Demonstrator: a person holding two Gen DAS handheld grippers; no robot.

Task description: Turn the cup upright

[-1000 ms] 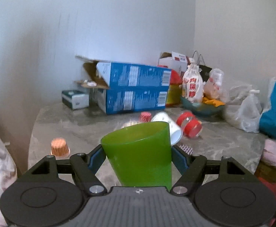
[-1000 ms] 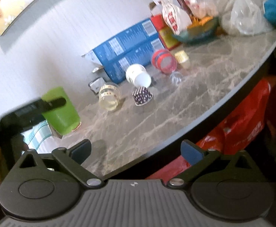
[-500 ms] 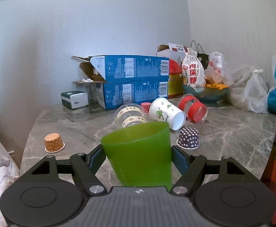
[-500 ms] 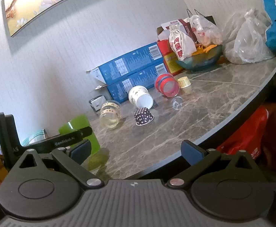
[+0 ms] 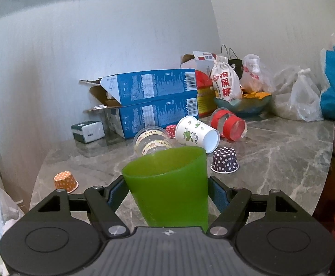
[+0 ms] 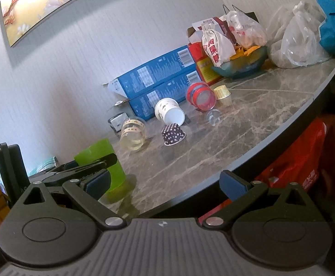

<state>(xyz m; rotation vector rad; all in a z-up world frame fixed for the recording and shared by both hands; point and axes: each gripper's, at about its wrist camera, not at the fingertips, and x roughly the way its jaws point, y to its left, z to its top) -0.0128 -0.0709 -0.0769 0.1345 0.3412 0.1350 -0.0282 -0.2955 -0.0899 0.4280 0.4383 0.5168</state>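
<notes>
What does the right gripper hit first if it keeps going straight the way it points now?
Probably the table edge. The right gripper is open and empty, off the near rim, aimed across the marble top. Beyond the edge, the polka-dot cup lies roughly in line, though height above the surface is unclear.

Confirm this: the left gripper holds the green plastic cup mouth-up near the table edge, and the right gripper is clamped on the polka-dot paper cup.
Not quite. The right gripper is open and holds nothing; the dark polka-dot paper cup sits untouched on the marble table, as the right wrist view shows. The left gripper does hold the green plastic cup mouth-up.
</notes>
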